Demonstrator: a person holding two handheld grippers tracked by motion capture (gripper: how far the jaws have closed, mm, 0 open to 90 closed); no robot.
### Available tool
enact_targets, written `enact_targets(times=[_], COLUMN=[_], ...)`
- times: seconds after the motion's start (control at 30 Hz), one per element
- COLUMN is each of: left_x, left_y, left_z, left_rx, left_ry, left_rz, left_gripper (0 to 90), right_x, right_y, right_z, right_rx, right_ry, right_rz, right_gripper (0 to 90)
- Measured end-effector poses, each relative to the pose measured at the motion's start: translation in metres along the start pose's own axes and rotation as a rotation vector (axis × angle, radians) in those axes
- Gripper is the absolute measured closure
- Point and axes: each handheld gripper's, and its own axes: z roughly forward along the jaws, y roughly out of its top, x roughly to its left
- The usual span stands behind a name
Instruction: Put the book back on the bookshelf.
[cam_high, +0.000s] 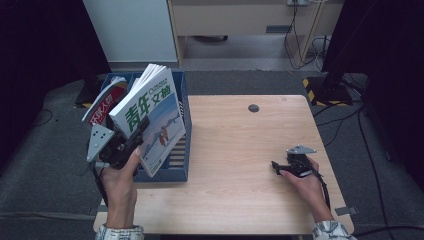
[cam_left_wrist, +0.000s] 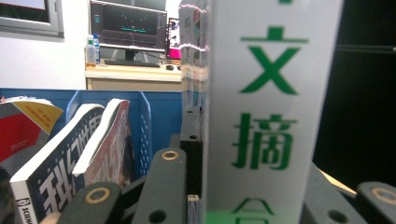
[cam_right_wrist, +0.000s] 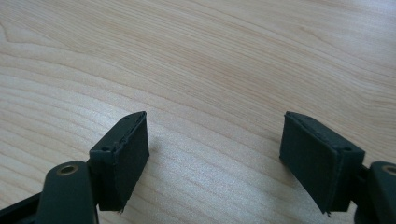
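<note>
A white magazine (cam_high: 150, 117) with green characters on its cover is held upright and tilted over the blue file rack (cam_high: 181, 172). My left gripper (cam_high: 134, 136) is shut on its lower spine. In the left gripper view the magazine's spine (cam_left_wrist: 268, 112) stands between the jaws, close to the lens. Other books (cam_left_wrist: 88, 149) lean in the rack's left compartments, and a red-covered one (cam_high: 106, 106) shows in the high view. My right gripper (cam_high: 276, 166) rests on the wooden table (cam_high: 235, 150) at the right, open, with bare wood between its pads (cam_right_wrist: 123, 158).
The rack sits at the table's left edge. A round cable hole (cam_high: 253, 108) lies near the far edge. Cables (cam_high: 345, 120) trail on the floor to the right. A desk with a monitor (cam_left_wrist: 128, 28) stands beyond the rack.
</note>
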Motion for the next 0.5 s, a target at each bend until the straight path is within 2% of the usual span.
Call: enact_targets(times=[0.2, 0.5], left_x=[0.0023, -0.0012], left_y=[-0.0035, -0.0031], left_z=[0.0047, 0.0076], left_rx=[0.008, 0.013], left_ry=[0.017, 0.040], left_rz=[-0.008, 0.024], left_gripper=[73.8, 73.8], right_x=[0.0000, 0.0000], right_y=[0.0000, 0.0000], right_z=[0.0000, 0.0000], right_rx=[0.001, 0.001], right_ry=[0.000, 0.000], right_rz=[0.002, 0.002], right_gripper=[24.0, 24.0])
